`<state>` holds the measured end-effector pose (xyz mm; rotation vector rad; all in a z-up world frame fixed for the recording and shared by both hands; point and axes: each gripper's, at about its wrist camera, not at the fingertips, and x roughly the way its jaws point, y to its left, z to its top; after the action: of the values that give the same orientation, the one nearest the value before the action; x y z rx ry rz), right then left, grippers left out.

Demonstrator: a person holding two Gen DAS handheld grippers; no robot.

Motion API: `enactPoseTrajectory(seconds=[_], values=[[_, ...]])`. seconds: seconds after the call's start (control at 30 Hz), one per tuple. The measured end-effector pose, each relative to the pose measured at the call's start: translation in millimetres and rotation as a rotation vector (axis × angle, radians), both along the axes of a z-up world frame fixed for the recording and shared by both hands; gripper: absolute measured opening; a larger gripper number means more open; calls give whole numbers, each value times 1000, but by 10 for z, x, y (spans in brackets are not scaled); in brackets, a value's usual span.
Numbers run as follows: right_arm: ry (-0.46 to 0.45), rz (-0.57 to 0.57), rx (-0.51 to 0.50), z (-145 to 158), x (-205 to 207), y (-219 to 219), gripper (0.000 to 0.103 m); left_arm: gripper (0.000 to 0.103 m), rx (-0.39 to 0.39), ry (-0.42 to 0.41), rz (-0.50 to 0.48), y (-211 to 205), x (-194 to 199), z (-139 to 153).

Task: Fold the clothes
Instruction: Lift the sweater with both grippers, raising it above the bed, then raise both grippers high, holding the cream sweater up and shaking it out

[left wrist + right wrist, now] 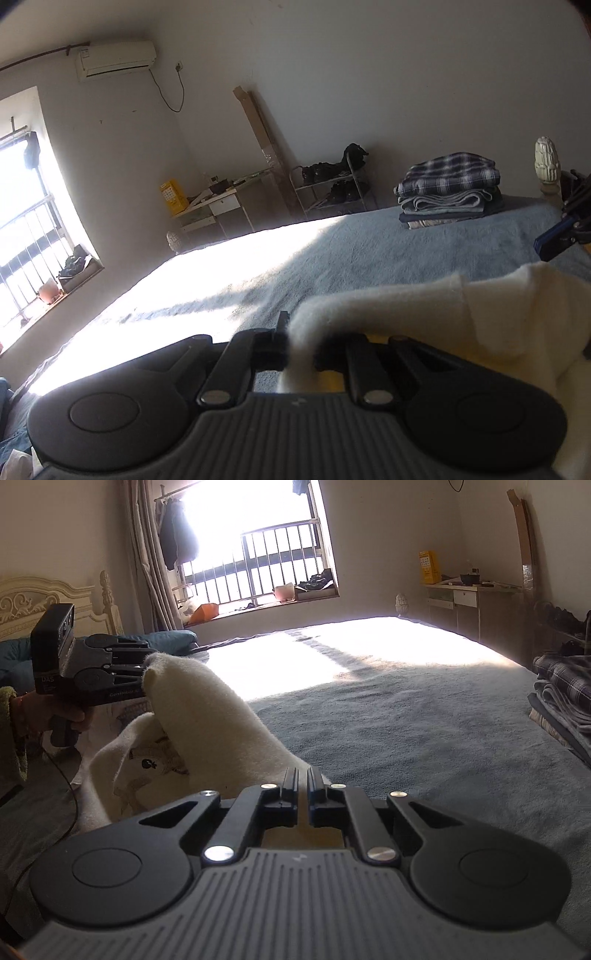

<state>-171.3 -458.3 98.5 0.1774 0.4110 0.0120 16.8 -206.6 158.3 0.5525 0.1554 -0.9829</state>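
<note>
Two claws on one garment right now. Left claw, over by the bed's headboard end, is clamped on a bunched fold of the cream fleece top w/ fabric pinched tight between the jaws and rolling over them. Same grip up close from its own cam: left claw w/ a white wad squeezed through. Moving right, the top hangs slack btwn the two, draped off the grey bed cover near the front edge, printed inner face showing. Right claw has its jaws drawn nearly together on a thin cream edge running through the gap, so clamped on the top too.

Handling, my read: light, soft, floppy, zero stiffness, so it'll sag wherever it isn't held. Fleece nap looks grippy, slip unlikely, not fragile. Best hold is seams or hem corners, spread wide, not a mid-cloth wad like the left has. Far right corner of the bed: folded stack, plaid on top, likely where it ends up.
</note>
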Motion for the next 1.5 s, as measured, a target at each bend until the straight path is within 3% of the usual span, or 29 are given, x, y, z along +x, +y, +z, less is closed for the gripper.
enactPoseTrajectory(seconds=[0.03,0.17,0.3,0.47,0.6,0.63,0.67,0.7,0.73,0.77,0.83,1.1,1.5], values=[[-19,12,1,38,-79,33,8,11,-19,1,9,72,-85,102],[-103,66,2,150,-401,196,49,11,-71,-36,22,350,-505,426],[-149,105,-122,147,-561,490,65,11,-121,-71,33,615,-901,630],[-151,159,-168,40,-493,799,80,11,-175,-88,91,893,-1194,742],[-200,163,-157,-51,-483,1062,79,11,-224,-38,220,1107,-1243,686],[-210,155,-154,-73,-486,1130,71,11,-235,-30,256,1163,-1259,665],[-215,138,-157,-94,-485,1189,53,11,-243,-25,284,1207,-1284,652],[-213,118,-164,-117,-483,1248,45,11,-249,-20,309,1249,-1311,645],[-216,94,-174,-145,-494,1313,31,11,-251,-20,333,1273,-1335,642],[-225,83,-177,-166,-515,1361,23,11,-252,-21,361,1306,-1362,650],[-242,72,-164,-186,-570,1431,17,11,-249,-32,400,1332,-1405,667],[-372,27,-60,-23,-824,1485,12,11,-258,-48,563,1411,-1429,832],[-494,3,31,230,-963,1250,12,11,-288,-70,645,1544,-1679,1118]])
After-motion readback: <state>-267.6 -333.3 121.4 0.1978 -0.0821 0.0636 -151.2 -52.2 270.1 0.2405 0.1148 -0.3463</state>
